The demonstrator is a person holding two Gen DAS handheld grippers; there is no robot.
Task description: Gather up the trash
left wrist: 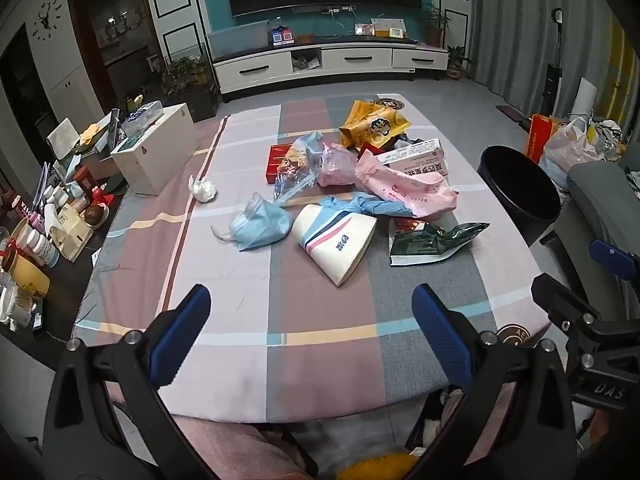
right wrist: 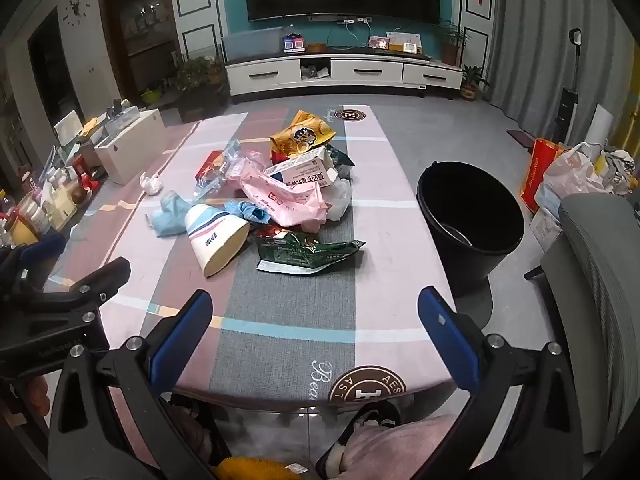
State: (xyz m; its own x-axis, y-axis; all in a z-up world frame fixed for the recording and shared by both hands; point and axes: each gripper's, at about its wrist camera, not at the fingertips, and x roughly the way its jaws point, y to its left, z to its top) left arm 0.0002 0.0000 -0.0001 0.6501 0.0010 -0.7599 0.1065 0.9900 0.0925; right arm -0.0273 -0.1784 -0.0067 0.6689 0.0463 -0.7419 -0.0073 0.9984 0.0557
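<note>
Trash (left wrist: 352,184) sits piled mid-table on the checked tablecloth (left wrist: 240,360), nothing collected yet by the look of it. Black bucket (right wrist: 470,216) stands on the floor just beside the table's right edge, likely the drop target. Largest loose pieces nearest the grippers: paper cup (right wrist: 216,240) on its side, green foil bag (right wrist: 308,254), blue mask (left wrist: 260,224). Left gripper (left wrist: 310,340) and right gripper (right wrist: 314,336) both hang over the near edge, jaws spread wide, holding nothing. Step: pre-grasp. Next move calls for reaching forward and closing on one near piece.
</note>
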